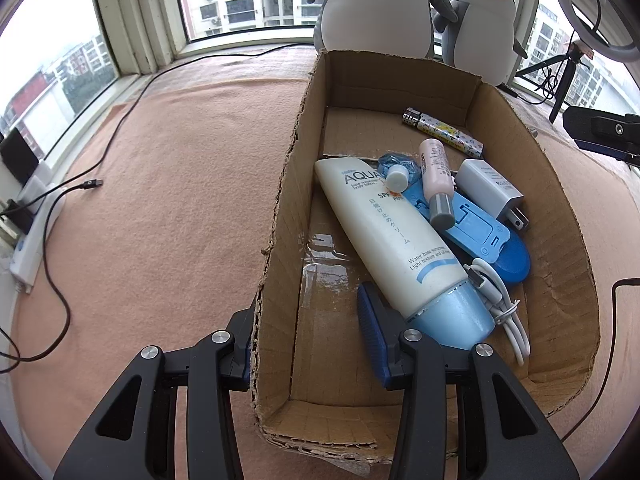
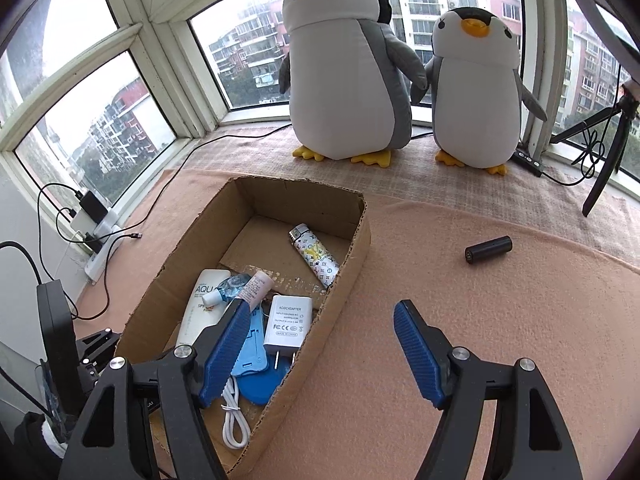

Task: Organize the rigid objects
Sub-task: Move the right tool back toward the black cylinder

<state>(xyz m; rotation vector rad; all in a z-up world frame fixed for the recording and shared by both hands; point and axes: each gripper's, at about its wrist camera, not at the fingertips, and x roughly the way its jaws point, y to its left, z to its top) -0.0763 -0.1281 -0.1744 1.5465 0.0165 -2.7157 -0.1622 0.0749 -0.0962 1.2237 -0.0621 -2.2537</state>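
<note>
An open cardboard box (image 1: pixel 288 200) (image 2: pixel 348 280) lies on a pink blanket. Inside are a white lotion tube (image 1: pixel 384 228) (image 2: pixel 202 308), a small pink bottle (image 1: pixel 436 176), a patterned lighter (image 1: pixel 444 132) (image 2: pixel 316 258), a white adapter (image 1: pixel 488 188) (image 2: pixel 286 320), a blue stand (image 1: pixel 472 232) and a white cable (image 1: pixel 500 304) (image 2: pixel 234 416). My left gripper (image 1: pixel 308 344) is open and straddles the box's left wall, one finger outside and one by the tube's cap. My right gripper (image 2: pixel 320 354) is open and empty above the box's right wall. A black cylinder (image 2: pixel 488 250) lies on the blanket right of the box.
Two plush penguins (image 2: pixel 344 72) (image 2: pixel 476 92) stand by the window behind the box. A tripod (image 2: pixel 608 140) stands at the far right. At the left edge are a power strip (image 2: pixel 100 248) and a loose black cable (image 1: pixel 90 184).
</note>
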